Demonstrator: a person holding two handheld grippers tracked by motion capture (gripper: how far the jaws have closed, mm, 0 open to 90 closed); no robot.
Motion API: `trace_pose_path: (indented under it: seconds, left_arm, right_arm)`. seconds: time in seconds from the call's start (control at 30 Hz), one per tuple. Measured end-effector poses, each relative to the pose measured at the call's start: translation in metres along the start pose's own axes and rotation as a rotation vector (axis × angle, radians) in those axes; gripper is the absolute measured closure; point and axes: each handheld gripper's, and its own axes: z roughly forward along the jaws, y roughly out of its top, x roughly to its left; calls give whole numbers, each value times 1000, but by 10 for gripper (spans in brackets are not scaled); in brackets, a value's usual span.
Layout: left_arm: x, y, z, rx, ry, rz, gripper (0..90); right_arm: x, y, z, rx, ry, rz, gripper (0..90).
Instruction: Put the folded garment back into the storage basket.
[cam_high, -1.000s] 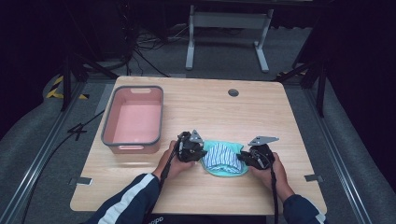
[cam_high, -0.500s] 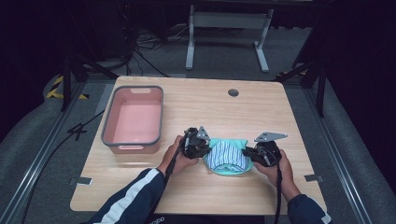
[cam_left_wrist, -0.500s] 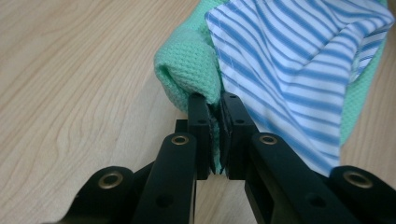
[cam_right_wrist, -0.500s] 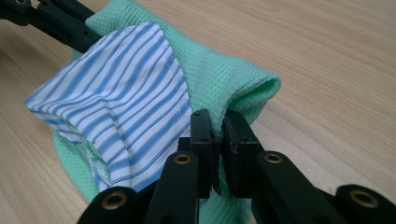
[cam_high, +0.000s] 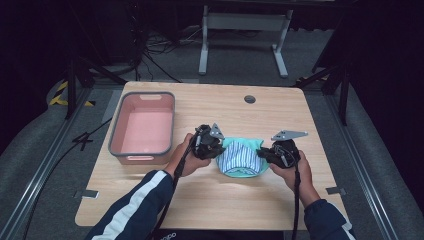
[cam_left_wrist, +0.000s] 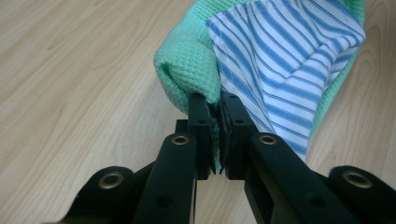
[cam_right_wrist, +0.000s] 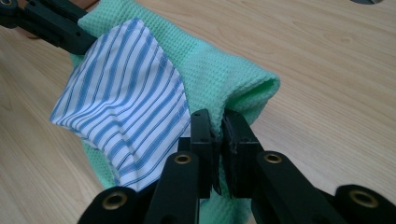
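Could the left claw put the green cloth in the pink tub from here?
Probably yes. The left claw sits right beside the pink tub with bare table between, but the right claw also grips the green cloth.

Light wood table (cam_high: 150, 200) on grey carpet (cam_high: 45, 170); metal stand (cam_high: 245, 22) behind, dark room.

Compared with one second ago, both hands are now a little nearer to the person's edge of the bench. The left claw (cam_high: 214, 145) and the right claw (cam_high: 267, 152) stand farther apart, and the green cloth (cam_high: 243, 156) between them is now stretched wider, its striped side more open.
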Motion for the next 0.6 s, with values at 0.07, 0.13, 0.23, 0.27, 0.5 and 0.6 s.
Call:
trace_pose_path:
  seconds: [0.07, 0.13, 0.23, 0.27, 0.5, 0.6]
  left_arm:
    - [3, 0, -6, 2, 7, 2, 844]
    - [5, 0, -12, 8, 17, 6, 844]
    - [9, 0, -21, 10, 27, 13, 844]
    - [11, -1, -25, 8, 35, 13, 844]
    - [27, -8, -50, -8, 72, -19, 844]
    - [34, -12, -58, -2, 88, -29, 844]
  right_arm:
    - [4, 5, 2, -1, 6, -9, 836]
    - [8, 11, 3, 0, 10, -24, 836]
    - [13, 23, 3, -12, 12, -41, 836]
    - [14, 26, 2, -16, 13, -47, 836]
    - [26, 54, 2, -38, 27, -83, 836]
    - [31, 63, 10, -42, 47, -83, 836]
